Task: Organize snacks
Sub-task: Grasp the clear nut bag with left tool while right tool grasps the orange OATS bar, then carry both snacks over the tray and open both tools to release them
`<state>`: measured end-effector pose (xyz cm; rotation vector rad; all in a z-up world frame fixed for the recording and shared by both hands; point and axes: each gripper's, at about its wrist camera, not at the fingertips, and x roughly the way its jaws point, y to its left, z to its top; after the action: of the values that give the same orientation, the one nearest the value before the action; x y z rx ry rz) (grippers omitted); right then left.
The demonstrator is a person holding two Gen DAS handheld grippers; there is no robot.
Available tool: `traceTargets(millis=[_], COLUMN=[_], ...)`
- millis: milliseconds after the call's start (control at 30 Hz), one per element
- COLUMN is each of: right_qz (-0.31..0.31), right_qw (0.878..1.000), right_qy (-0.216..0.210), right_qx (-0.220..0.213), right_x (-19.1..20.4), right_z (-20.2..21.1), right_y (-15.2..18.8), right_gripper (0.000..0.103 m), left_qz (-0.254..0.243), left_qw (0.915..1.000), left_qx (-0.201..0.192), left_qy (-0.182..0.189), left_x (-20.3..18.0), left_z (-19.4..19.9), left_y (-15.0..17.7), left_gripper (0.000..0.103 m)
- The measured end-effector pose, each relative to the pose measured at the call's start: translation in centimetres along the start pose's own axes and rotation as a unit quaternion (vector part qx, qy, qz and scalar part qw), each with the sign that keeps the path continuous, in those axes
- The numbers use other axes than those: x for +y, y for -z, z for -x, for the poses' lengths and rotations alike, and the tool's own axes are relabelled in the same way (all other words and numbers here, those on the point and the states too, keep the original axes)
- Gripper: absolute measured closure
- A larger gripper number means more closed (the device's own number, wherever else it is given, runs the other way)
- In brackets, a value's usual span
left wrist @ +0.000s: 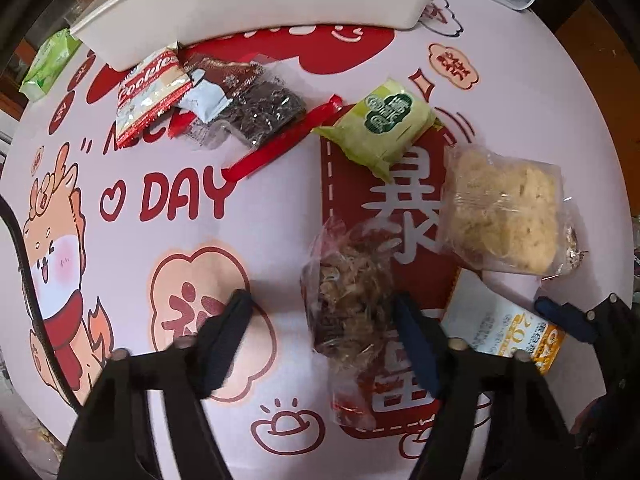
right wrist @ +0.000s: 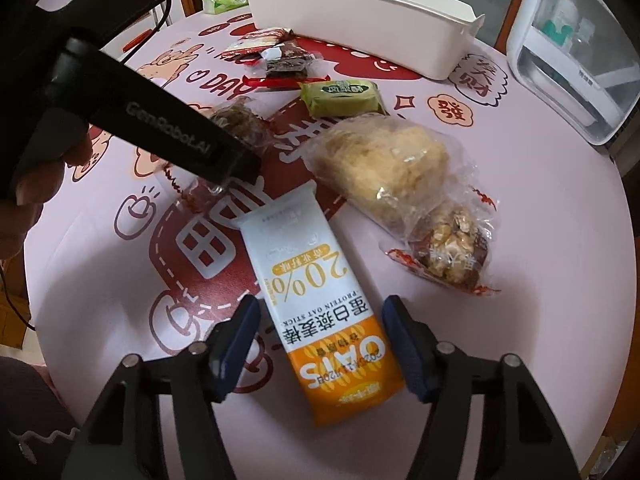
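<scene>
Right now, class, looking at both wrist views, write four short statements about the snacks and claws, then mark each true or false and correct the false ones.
1. The right claw straddles the oat stick packet. True.
2. The white bin holds the green pastry packet. False: that packet lies on the table mat.
3. The left claw straddles a clear-wrapped dark snack. True.
4. The Cookies packet is in the right claw. False: it lies beside the bin.

Hidden and cut-off parts

The white bin (left wrist: 256,0) runs off the top edge; the left gripper (right wrist: 160,136) covers part of the brown shredded snack (right wrist: 240,124).
</scene>
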<state>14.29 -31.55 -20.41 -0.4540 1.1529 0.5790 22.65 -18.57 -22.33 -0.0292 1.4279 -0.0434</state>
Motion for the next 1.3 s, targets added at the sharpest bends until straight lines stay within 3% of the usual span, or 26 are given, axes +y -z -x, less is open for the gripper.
traceTargets(millis=[67,100,300,600,1033,1300], right_qz=[-0.002,-0.004,-0.02,-0.081,-0.107,-0.143], right_qw=[1.0,1.0,1.0,0.996,0.991,0.984], right_qy=[0.001,0.002,-0.002,-0.037,-0.033,-0.01], right_qx=[-0.002,-0.001,0.001,-0.006,-0.069,-0.109], right_x=[0.2,0.3,1.1,2.4,4.6,5.5], right_z=[0.2,0.1,0.3,1.8,7.5,11.4], right_y=[-0.1,-0.1,-0.2,0.6,-0.8,-5.2], right_gripper=[0.052,0.053,0.062,0.064,0.064,0.064], left_qz=[0.001,0.003,0.014,0.009,0.005,-0.026], left_qw=[1.0,0.9999,0.9998,0.9995,0.9953,0.9887], left_qx=[-0.006,-0.009,-0.011,-0.019,-0.083,-0.139], left_qy=[0.003,0.005,0.003,-0.025,-0.05,-0.05], left_x=[-0.5,-0.7,-0.3,0.6,5.2,9.6], left_z=[0.3,0.4,0.8,3.2,12.0,18.0], left_y=[-0.1,-0.1,0.9,4.6,7.4,5.4], left_gripper=[0.06,0.063,0.063,0.063,0.063,0.063])
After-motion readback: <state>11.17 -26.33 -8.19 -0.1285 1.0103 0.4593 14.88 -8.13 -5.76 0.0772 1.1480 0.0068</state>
